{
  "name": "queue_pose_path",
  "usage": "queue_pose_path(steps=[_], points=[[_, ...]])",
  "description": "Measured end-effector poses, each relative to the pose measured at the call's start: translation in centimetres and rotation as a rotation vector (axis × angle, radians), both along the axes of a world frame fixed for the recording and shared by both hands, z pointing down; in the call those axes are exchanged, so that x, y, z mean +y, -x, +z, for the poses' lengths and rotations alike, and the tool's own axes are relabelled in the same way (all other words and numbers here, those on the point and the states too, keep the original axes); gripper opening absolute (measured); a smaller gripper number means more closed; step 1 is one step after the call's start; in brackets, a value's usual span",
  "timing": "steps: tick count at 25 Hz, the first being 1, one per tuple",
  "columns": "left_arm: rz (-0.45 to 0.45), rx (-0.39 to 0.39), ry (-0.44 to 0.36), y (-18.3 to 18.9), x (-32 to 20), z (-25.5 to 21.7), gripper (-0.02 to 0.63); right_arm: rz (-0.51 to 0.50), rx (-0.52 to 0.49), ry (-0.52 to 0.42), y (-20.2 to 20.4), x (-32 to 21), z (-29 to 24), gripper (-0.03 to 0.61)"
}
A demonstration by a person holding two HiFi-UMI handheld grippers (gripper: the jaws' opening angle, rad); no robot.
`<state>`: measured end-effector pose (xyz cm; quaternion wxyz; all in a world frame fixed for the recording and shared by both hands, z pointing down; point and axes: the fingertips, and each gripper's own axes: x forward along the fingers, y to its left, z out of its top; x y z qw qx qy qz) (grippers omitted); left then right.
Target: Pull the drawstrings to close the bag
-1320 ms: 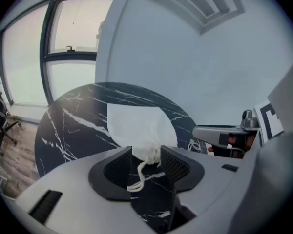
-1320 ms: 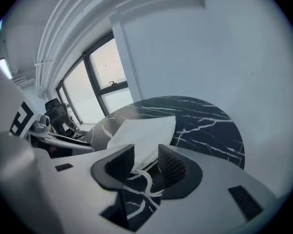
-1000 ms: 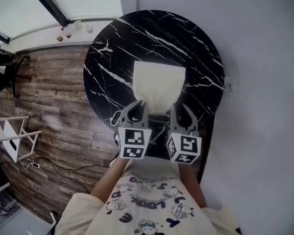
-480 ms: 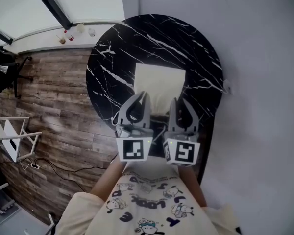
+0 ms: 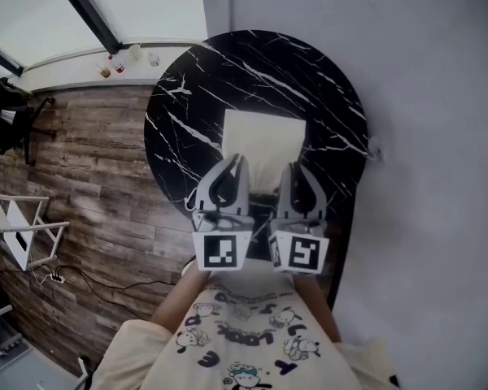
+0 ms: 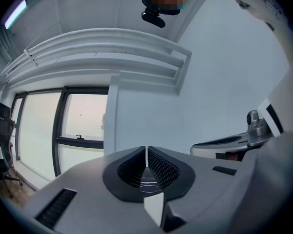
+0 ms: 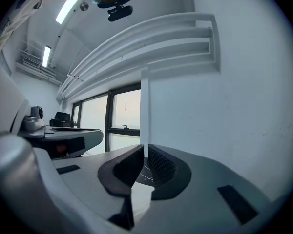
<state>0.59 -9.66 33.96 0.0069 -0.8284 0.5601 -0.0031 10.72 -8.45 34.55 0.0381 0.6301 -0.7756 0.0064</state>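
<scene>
A cream drawstring bag (image 5: 263,136) lies flat on the round black marble table (image 5: 309,71). Both grippers rest side by side over its near end, fingers pointing away from me. My left gripper (image 5: 237,161) is shut, its fingertips meeting in the left gripper view (image 6: 146,152). The jaws of my right gripper (image 5: 294,169) are closing, and its tips almost touch in the right gripper view (image 7: 145,152). Cream bag cloth shows low in the gap behind each pair of pads (image 6: 154,206) (image 7: 141,194). No drawstring is visible, and I cannot tell whether either gripper pinches one.
A white wall runs along the table's right side. Wooden floor lies to the left, with a white rack (image 5: 20,230) and a cable on it. Small bottles (image 5: 114,62) stand on the window sill beyond the table.
Both grippers have moved forward over the bag's near end and tipped their marker cubes toward me. Their fingers have come together.
</scene>
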Motion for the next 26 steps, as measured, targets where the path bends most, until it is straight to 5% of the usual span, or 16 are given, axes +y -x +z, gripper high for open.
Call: queue_pose_path(steps=[4,7,16,26], points=[[0.018,-0.055,-0.020,-0.28,-0.05,-0.08,0.051,0.008,-0.024,0.013,-0.35,-0.05,0.20,0.029],[-0.010,0.005,-0.014,-0.19,-0.16,-0.21,0.051,0.018,-0.019,0.011,-0.65,-0.07,0.25,0.029],[-0.021,0.020,0.002,-0.06,-0.18,-0.01,0.051,0.021,-0.003,-0.001,-0.76,0.03,0.05,0.029],[-0.008,-0.033,0.011,0.01,-0.05,0.52,0.052,0.025,-0.008,0.001,-0.92,0.28,0.10,0.029]])
